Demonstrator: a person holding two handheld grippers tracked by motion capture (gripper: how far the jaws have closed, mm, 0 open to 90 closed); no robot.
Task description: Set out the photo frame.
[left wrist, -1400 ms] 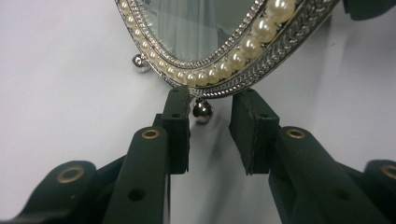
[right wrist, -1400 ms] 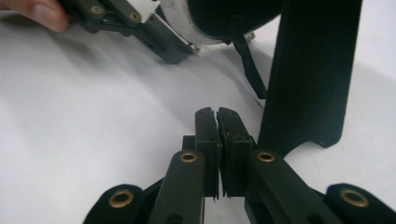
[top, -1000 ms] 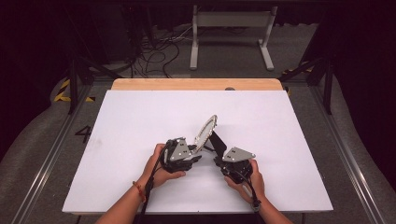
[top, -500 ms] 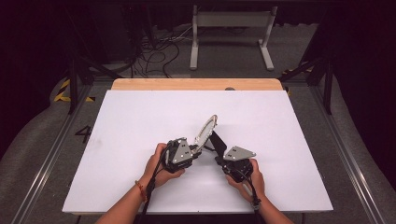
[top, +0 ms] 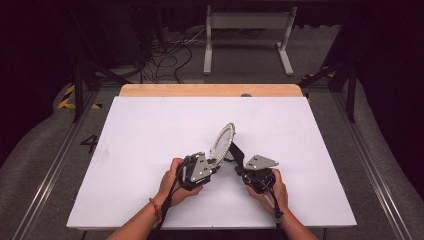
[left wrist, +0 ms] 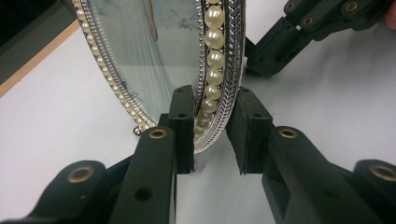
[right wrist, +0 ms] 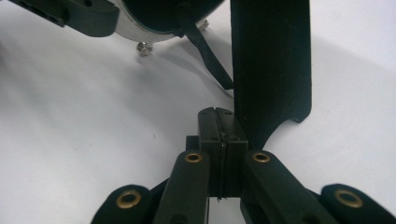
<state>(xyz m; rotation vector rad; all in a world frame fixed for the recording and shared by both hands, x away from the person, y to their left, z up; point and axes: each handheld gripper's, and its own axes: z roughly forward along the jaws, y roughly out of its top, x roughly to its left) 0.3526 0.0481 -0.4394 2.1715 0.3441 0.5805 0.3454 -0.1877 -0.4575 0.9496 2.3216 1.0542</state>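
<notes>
Pearl-trimmed oval picture frame (left wrist: 212, 74) stands tilted mid-counter (top: 150, 130); your left hand-held gripper (left wrist: 210, 135), jaws just closing, clamps its lower rim, while your right hand-held gripper (right wrist: 223, 140) is clenched beside the frame's black back stand (right wrist: 271, 60).

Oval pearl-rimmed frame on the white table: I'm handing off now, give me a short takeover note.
Left hand-held gripper: jaws have just been closing around the frame's lower rim; whether the far pad touches is unclear.
Right hand-held gripper: shut, nothing visible between the pads, beside the black stand flap.
Frame: upright and tilted mid-table, small feet near the surface.
Done: frame raised, rim straddled.
Left: probably seat the stand so the frame stands alone, then release.
</notes>
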